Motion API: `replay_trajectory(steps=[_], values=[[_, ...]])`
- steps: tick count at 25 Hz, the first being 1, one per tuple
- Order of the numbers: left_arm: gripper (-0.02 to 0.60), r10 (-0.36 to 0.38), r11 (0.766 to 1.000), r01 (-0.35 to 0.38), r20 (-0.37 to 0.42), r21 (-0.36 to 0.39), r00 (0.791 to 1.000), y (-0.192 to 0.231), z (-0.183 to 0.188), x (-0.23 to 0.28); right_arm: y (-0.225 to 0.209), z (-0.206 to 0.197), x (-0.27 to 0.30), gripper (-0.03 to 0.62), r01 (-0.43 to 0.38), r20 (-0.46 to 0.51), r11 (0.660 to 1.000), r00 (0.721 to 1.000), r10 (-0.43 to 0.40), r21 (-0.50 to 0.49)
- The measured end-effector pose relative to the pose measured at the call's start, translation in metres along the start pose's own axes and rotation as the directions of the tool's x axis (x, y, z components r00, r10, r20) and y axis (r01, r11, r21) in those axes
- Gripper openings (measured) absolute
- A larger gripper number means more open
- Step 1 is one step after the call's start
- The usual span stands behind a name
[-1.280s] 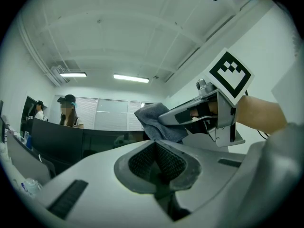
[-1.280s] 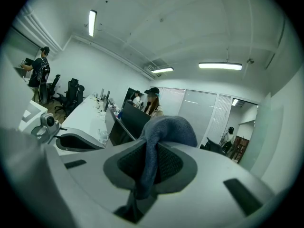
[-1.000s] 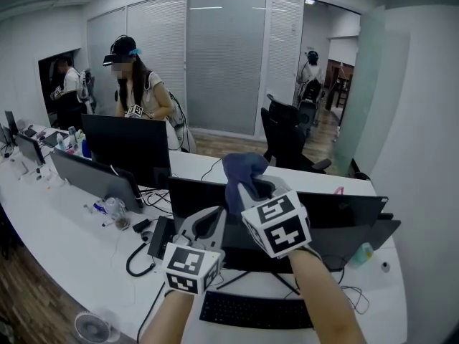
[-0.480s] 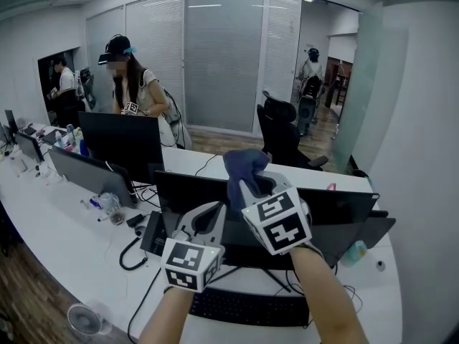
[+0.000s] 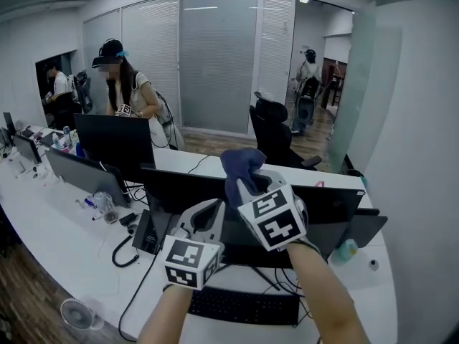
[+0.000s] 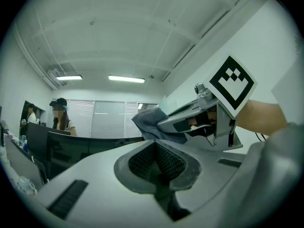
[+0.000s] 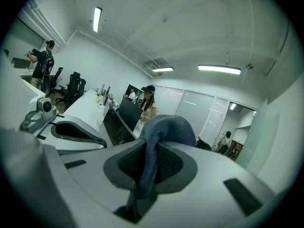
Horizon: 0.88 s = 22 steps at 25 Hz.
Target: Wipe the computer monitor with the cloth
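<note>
Head view: the left tool (image 5: 206, 219) hangs in front of the left half of the wide black computer monitor (image 5: 333, 205), jaws pressed together on nothing. To its right, at the monitor's top edge, the right tool (image 5: 249, 186) is clenched on the bunched blue-grey cloth (image 5: 240, 165), which stands up out of its jaws. Whether the cloth touches the monitor cannot be told. The step looks like the approach, with wiping not yet begun. Next, the right tool should lay the cloth's loose bunch against the screen face and sweep it across.
</note>
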<state>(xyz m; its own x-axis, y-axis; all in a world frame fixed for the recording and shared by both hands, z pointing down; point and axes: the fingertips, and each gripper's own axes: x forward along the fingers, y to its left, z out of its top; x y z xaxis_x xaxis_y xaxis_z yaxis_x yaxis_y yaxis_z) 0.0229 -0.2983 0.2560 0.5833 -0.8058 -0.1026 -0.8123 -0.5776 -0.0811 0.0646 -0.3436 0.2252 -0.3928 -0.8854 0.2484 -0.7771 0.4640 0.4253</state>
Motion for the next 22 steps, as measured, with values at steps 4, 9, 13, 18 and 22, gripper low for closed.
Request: replay_trajectory(steps=[4,9,13,18,22], values=[[0.008,-0.010,1.000,0.010,-0.003,0.013,1.000,-0.015,0.000,0.007,-0.009,-0.009,-0.006,0.057,0.007,-0.001,1.000,1.000,-0.007,-0.001],[0.008,-0.012,1.000,0.012,-0.007,0.029,1.000,-0.029,0.004,0.010,-0.020,-0.016,-0.017,0.057,0.012,0.000,1.000,1.000,-0.012,0.009],[0.008,-0.019,0.999,0.019,-0.013,0.036,1.000,-0.041,0.004,0.015,-0.027,-0.022,-0.024,0.057,0.020,0.005,1.000,1.000,-0.020,0.008],[0.008,-0.028,0.999,0.028,-0.016,0.040,0.999,-0.055,0.003,0.023,-0.038,-0.031,-0.031,0.057,0.025,0.001,1.000,1.000,-0.025,0.012],[0.008,-0.032,0.999,0.032,-0.009,0.044,0.999,-0.067,0.005,0.030,-0.047,-0.038,-0.038,0.057,0.027,-0.002,1.000,1.000,-0.027,0.008]])
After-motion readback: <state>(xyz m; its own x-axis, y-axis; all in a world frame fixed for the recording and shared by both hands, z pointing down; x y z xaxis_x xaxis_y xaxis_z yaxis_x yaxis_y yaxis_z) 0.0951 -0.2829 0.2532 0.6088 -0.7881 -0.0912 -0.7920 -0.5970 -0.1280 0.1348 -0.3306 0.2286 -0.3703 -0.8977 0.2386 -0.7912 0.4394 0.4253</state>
